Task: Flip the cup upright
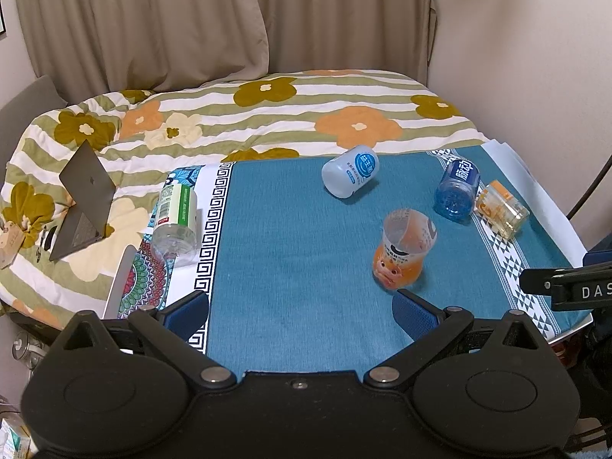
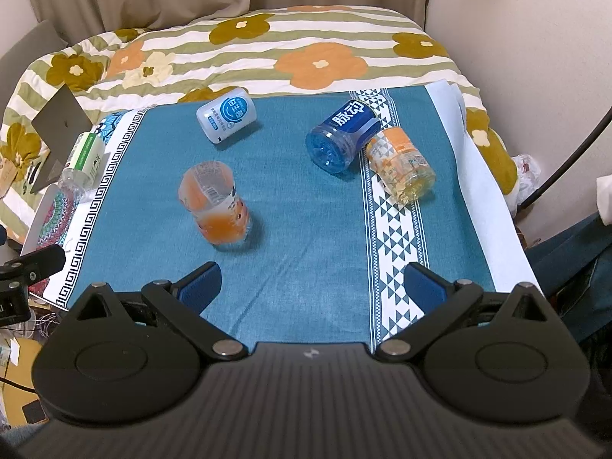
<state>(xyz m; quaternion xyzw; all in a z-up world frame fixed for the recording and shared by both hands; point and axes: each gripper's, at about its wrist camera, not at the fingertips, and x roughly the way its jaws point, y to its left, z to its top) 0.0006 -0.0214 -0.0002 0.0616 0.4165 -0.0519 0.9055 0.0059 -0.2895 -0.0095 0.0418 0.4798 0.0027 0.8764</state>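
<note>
Several cut-bottle cups are on the teal cloth [image 1: 290, 237]. An orange cup [image 1: 403, 248] stands upright with its open rim up; it also shows in the right wrist view [image 2: 218, 206]. A white-blue cup [image 1: 350, 170] [image 2: 226, 114], a dark blue cup [image 1: 457, 187] [image 2: 342, 135], a clear orange-labelled cup [image 1: 501, 208] [image 2: 401, 170] and a green-labelled cup [image 1: 176, 218] [image 2: 82, 162] lie on their sides. My left gripper [image 1: 302, 310] is open and empty, just short of the orange cup. My right gripper [image 2: 311, 283] is open and empty near the cloth's front.
A flowered quilt [image 1: 267, 114] covers the bed behind the table. An open laptop [image 1: 82, 202] sits on the quilt at left. Curtains and a wall stand behind. The table's front edge runs close below both grippers.
</note>
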